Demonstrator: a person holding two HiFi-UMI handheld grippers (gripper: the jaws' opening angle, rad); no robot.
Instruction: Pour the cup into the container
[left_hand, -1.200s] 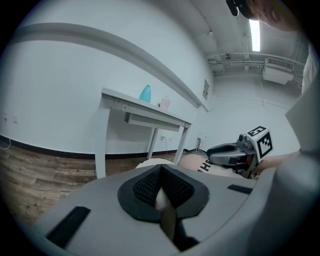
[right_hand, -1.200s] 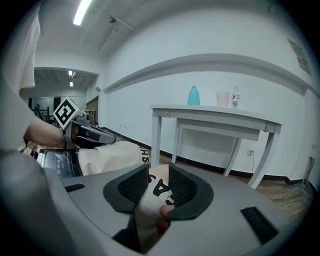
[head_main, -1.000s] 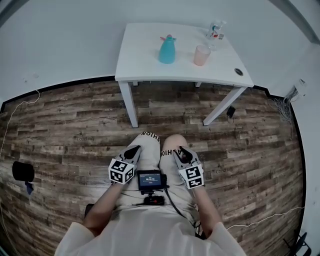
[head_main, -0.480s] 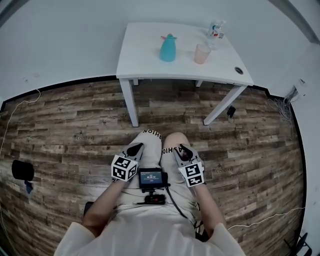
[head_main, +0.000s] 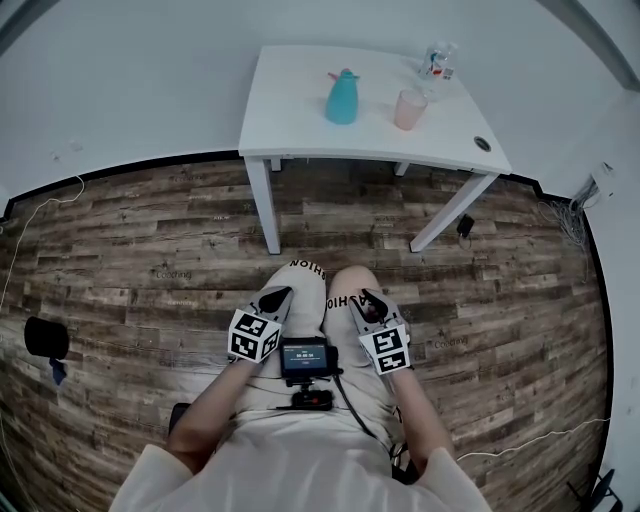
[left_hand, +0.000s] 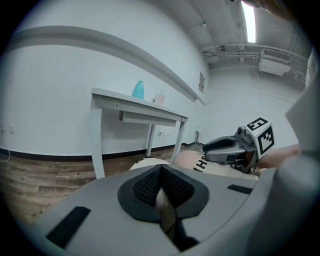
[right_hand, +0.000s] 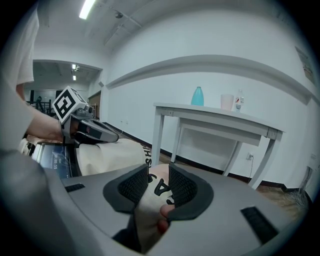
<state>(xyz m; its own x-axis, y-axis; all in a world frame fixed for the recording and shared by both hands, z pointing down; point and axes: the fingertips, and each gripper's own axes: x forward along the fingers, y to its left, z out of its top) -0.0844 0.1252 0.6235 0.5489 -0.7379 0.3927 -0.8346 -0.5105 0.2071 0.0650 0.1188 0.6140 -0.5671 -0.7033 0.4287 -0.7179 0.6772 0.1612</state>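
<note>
A pale pink cup (head_main: 408, 109) was shown standing upright on a white table (head_main: 290, 110), on the table's right half and well apart from both grippers; it was a plain tumbler, wider at the rim than at the base; what it held could not be made out. A teal container (head_main: 343, 98), round-bodied with a narrow neck and a pinkish top, was set upright near the cup on its left, with a clear gap left between them; a small clear bottle (head_main: 436, 62) with a red label was placed behind the cup, by the table's far right corner.

The table was stood on slim white legs against a plain white wall (head_main: 130, 80); a small dark round hole (head_main: 482, 143) was seen near its front right corner. The floor (head_main: 150, 250) was laid in grey-brown wood planks, edged by a black strip at the foot of the wall; thin cables were trailed along both sides, and a black object (head_main: 47, 340) lay at the far left.

The left gripper (head_main: 277, 296) was held low over the seated person's lap, its jaws closed together on nothing; the right gripper (head_main: 366, 300) was held beside it, its jaws a little apart and clamped on nothing, only pale shorts being seen through the gap; a small screen (head_main: 303, 357) was placed between the two.
</note>
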